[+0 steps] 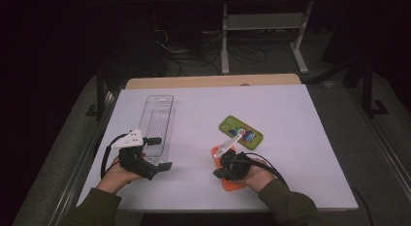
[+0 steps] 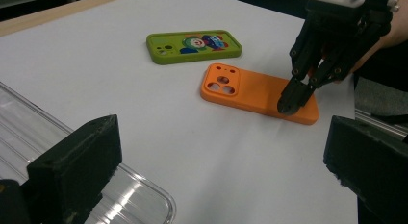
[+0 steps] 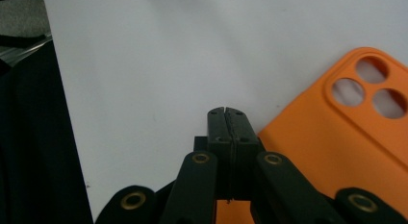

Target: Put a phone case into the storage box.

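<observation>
Table (image 1: 291, 119) from above: your right gripper (image 1: 224, 173) hovers low over the near end of the orange phone case (image 1: 231, 183), which lies flat at the table's front, just short of the green phone case (image 1: 241, 131). Your left gripper (image 1: 160, 153) sits at the near end of the clear plastic tray (image 1: 156, 120), whose visible part holds nothing.

From your left gripper view, jaws released and standing wide apart, the orange phone case (image 2: 260, 92) lies back up, three round camera holes and a smaller one in its raised corner. Your right gripper (image 2: 291, 101) has its tips clenched together, down on the case's end. The green phone case (image 2: 194, 46), printed with a cartoon figure, lies just beyond.

From your right gripper view, its jaws meet with nothing between them, above the orange phone case (image 3: 337, 147) at its edge.
</observation>
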`<state>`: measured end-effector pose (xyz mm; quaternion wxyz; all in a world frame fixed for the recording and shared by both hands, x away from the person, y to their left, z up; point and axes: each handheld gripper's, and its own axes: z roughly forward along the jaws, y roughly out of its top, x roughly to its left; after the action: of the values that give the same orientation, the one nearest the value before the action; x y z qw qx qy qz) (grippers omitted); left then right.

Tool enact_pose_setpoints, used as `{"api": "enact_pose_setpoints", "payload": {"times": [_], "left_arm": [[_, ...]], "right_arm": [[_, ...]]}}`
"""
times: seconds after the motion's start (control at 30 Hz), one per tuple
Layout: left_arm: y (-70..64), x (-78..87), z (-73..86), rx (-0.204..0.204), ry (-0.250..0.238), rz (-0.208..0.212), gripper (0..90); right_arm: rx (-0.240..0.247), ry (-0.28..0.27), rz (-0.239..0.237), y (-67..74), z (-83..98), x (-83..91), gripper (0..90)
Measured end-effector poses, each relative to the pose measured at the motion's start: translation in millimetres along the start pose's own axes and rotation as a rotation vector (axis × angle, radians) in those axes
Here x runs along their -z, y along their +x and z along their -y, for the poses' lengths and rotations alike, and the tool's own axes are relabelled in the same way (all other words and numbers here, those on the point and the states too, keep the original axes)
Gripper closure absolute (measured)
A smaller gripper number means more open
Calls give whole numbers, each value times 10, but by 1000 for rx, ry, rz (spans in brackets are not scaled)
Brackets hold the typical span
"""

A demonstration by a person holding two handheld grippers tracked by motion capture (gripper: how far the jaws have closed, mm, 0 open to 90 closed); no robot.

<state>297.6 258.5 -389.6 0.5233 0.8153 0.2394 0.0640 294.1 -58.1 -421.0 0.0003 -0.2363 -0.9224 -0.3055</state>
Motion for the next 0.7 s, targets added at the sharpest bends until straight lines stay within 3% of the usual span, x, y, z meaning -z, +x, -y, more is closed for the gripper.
{"api": "enact_pose_setpoints", "payload": {"times": [0.2,0.37,0.7], "left_arm": [[1,5,-2,4,0,1,0],[2,7,-1,3,0,-1,0],[-4,15,-2,-2,3,-4,0]], "right_arm": [[15,40,-19,70,2,-72,887],[36,64,-4,80,28,-84,889],[10,73,9,41,124,-3,889]]}}
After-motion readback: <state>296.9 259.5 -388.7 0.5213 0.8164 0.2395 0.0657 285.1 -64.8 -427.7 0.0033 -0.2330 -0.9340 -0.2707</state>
